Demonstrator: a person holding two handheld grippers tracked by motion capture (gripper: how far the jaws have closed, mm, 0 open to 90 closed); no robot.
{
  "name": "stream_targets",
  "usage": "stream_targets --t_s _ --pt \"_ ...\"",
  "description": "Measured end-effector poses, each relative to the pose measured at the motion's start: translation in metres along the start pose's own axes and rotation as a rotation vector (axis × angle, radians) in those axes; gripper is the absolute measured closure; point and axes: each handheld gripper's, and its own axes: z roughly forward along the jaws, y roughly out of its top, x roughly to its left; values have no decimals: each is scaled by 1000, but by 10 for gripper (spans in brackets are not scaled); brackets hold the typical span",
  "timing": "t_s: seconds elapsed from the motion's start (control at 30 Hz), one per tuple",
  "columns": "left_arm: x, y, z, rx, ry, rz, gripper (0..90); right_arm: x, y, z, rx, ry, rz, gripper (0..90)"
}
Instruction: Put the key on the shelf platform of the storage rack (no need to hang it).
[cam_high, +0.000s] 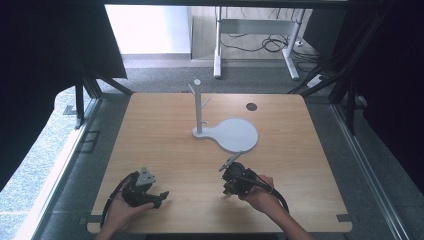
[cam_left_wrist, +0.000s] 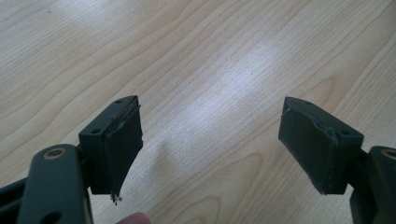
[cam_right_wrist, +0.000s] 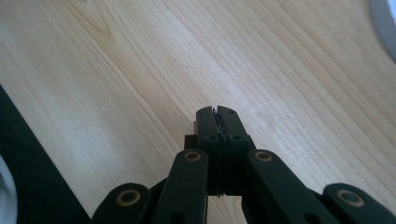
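On wooden table (cam_high: 165, 130), white stand (cam_high: 200, 112), grey carpet (cam_high: 60, 150) around

White stand (cam_high: 226, 131) on the table, round flat base, upright post with short pegs; just beyond right gripper (cam_high: 231, 161)

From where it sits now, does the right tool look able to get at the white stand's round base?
Probably yes. The right tool sits just short of the white stand's round base, with bare table between them and nothing in the way. Its jaws are shut, though, so it would have to open them first to grip.
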Motion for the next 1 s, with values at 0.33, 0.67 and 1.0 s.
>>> stream_targets --t_s 0.33,0.67,1.0 --pt "0 0 0 0 0 1 218 -5 5 -15 -10 8 -7 894" --pt "0 0 0 -1 0 -2 218 -12 12 -31 -29 3 -6 894" --pt "1 0 0 0 0 -4 218 -23 20 -39 -36 14 2 894"
